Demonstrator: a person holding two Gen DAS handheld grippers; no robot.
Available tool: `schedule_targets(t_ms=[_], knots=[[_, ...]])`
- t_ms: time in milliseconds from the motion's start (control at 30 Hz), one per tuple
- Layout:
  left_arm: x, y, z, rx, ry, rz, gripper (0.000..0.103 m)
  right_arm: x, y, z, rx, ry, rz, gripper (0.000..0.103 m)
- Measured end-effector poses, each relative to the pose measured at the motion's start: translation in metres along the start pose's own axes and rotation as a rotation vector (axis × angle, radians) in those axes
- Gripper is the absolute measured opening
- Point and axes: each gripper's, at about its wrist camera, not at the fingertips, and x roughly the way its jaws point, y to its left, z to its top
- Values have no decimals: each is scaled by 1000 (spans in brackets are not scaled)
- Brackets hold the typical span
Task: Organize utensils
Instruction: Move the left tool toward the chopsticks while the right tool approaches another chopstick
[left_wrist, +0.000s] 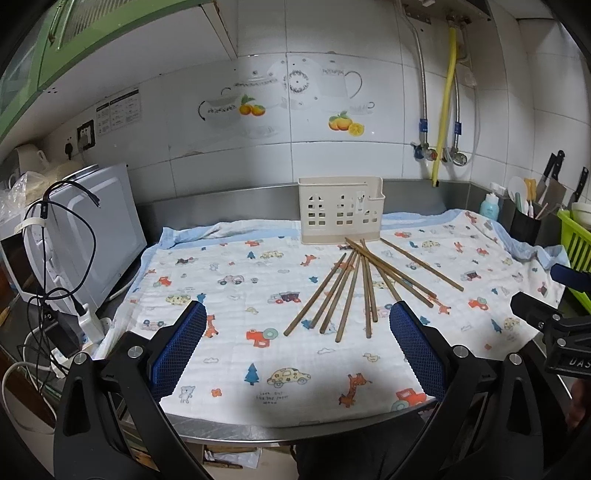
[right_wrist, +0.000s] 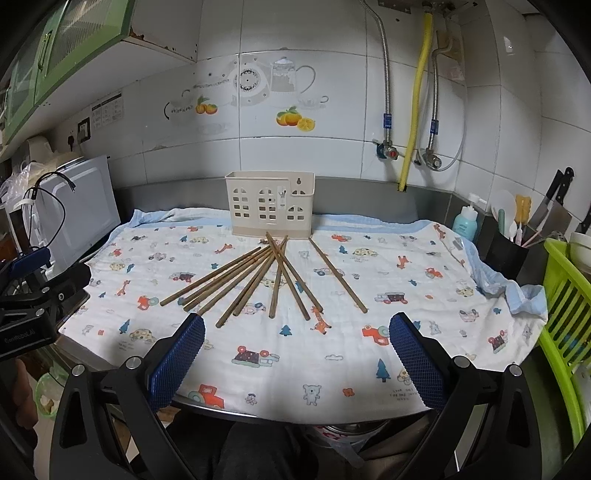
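Several brown wooden chopsticks lie fanned out on a patterned white cloth. A beige plastic utensil holder stands upright behind them, near the back wall. My left gripper is open and empty, hovering over the cloth's front part, just short of the chopsticks. My right gripper is open and empty, also short of the chopstick ends. One chopstick lies apart to the right.
A white oven with cables stands at the left. A black cup of utensils, knives, a blue bottle and a green rack are at the right. The counter's front edge is near.
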Motion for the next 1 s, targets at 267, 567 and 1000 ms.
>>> schedule_targets(t_ms=[267, 567, 1000], knots=[[14, 4, 3, -13, 18, -9, 98, 13, -2, 3, -7, 11, 2, 97], [35, 6, 3, -11, 60, -16, 98, 32, -5, 5, -13, 34, 5, 97], [71, 6, -1, -12, 132, -12, 98, 62, -8, 3, -8, 84, 2, 97]])
